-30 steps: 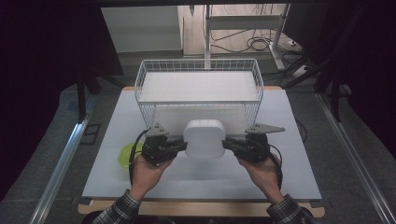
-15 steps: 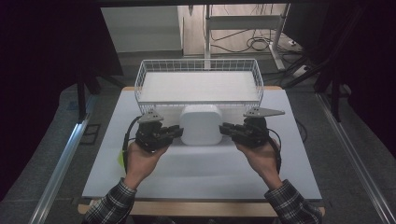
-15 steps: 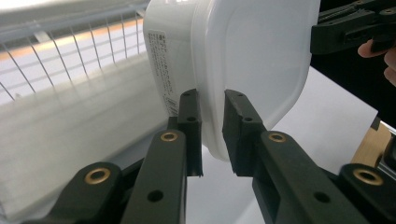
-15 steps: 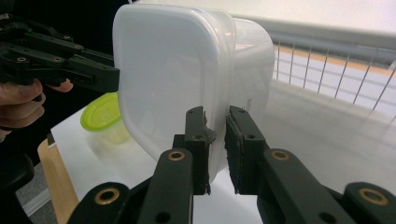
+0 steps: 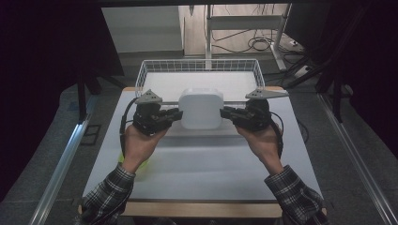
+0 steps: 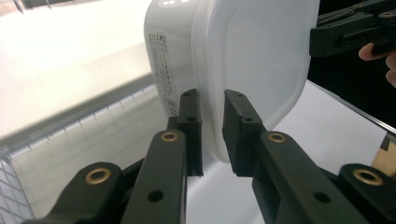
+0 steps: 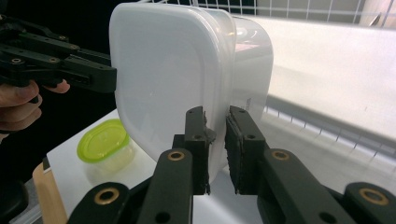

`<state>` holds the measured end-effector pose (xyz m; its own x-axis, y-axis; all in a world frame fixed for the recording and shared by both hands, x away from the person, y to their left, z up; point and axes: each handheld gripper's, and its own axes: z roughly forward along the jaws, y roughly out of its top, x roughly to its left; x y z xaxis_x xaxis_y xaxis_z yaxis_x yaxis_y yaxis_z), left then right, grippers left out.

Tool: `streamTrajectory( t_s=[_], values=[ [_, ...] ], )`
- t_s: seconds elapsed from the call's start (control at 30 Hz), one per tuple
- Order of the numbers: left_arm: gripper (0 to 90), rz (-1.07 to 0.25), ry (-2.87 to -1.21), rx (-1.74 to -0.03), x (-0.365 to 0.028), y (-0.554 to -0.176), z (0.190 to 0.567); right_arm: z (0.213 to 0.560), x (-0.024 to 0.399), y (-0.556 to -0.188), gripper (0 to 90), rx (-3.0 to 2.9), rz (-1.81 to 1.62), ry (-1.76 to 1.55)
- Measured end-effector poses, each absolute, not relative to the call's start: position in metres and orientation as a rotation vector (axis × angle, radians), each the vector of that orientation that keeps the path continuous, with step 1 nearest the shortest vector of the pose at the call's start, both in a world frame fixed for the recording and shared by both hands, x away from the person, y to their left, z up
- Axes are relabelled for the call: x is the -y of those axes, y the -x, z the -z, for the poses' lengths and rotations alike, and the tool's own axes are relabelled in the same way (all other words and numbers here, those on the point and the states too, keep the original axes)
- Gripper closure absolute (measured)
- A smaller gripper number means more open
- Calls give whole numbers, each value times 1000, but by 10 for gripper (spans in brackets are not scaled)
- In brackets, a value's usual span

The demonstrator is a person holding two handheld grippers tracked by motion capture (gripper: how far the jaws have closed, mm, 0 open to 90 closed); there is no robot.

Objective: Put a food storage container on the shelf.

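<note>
Currently the white lidded container point(image 5: 201, 108) is pinched by its rim between both nearly closed grippers, left point(image 5: 174, 114) and right point(image 5: 227, 112), above the bench point(image 5: 206, 164); uneven lifting could let it slip free.

White container point(image 5: 201, 108); lime-green lid point(image 7: 103, 136); white wire basket point(image 5: 155, 66); plaid sleeves point(image 5: 293, 190).

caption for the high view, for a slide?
Both grippers, left and right, grip a white lidded container by its rim before a wire basket.
</note>
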<state>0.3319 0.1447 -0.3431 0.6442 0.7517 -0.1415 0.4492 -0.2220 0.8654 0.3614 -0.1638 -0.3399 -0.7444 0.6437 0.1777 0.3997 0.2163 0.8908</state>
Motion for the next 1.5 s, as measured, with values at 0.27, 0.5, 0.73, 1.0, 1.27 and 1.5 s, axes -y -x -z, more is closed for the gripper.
streamTrajectory(
  t_s=[0.27,0.5,0.73,1.0,1.27,1.5],
  values=[
    [781,-400,-1841,-953,-150,-343,329,325,158,-376,789,-2236,-1555,-985],
    [781,-393,-1825,-959,-154,-358,320,315,154,-392,786,-2230,-1573,-1006],
    [783,-373,-1806,-958,-154,-373,313,308,154,-404,784,-2210,-1577,-1025],
    [783,-368,-1805,-968,-152,-387,308,300,154,-417,782,-2184,-1562,-1051],
    [775,-346,-1809,-984,-151,-400,311,301,153,-426,781,-2186,-1552,-1079],
    [741,-358,-1813,-985,-150,-404,314,303,152,-430,778,-2193,-1555,-1100]
  ],
)
